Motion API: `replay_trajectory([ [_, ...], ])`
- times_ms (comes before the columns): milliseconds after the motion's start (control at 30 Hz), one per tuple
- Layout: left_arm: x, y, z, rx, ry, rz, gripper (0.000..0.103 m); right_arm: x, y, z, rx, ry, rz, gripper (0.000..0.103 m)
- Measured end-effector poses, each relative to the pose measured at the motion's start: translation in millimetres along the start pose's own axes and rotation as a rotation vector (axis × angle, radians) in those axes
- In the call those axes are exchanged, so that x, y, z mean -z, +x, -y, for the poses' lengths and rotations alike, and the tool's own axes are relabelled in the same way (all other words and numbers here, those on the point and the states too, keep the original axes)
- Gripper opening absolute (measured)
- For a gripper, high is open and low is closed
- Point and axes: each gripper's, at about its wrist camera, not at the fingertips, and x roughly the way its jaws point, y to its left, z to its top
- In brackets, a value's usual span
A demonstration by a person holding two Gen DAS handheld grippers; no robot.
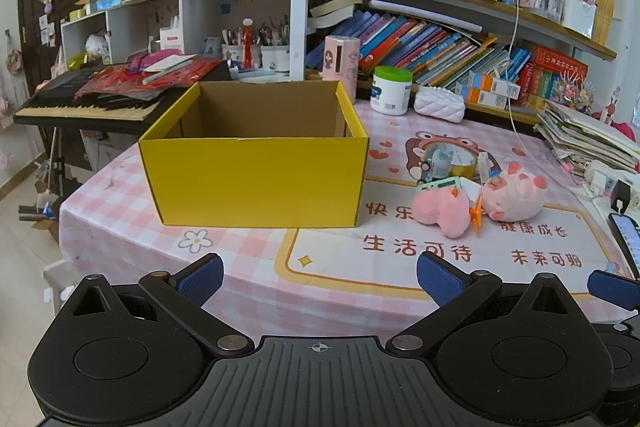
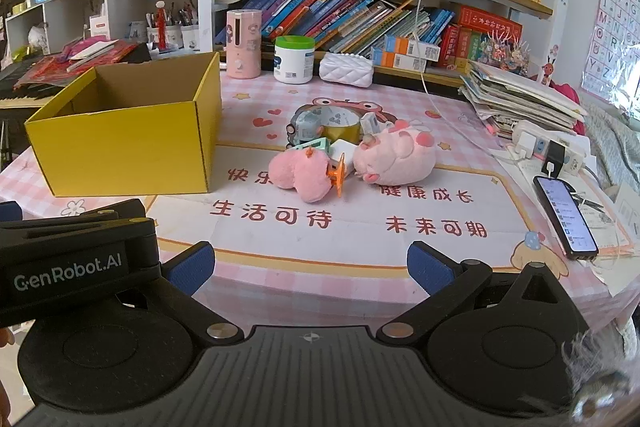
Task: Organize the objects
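Ahead of your right gripper (image 2: 310, 267), almost on its centre line, lies the cluster of pink plush toys (image 2: 394, 157) and small items; its jaws are spread wide and hold nothing. From your left gripper (image 1: 320, 277), also spread and empty, that cluster sits ahead and off to the right, while the yellow box (image 1: 256, 163) stands straight ahead, top open. I judge the right hand nearer the toys. The pile runs crosswise to your jaws.
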Motion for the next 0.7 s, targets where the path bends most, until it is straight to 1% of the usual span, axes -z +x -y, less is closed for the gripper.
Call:
replay_trajectory([
  [567,-13.2,41.2,33.8,0.010,-0.005,-0.052,0.103,-18.6,46.9,31.8,-0.001,-0.017,-0.066,0.103],
  [700,-18.7,49.1,40.5,0.005,0.002,-0.039,0.103,-25.7,59.0,39.2,-0.023,-0.028,-0.070,0.103],
])
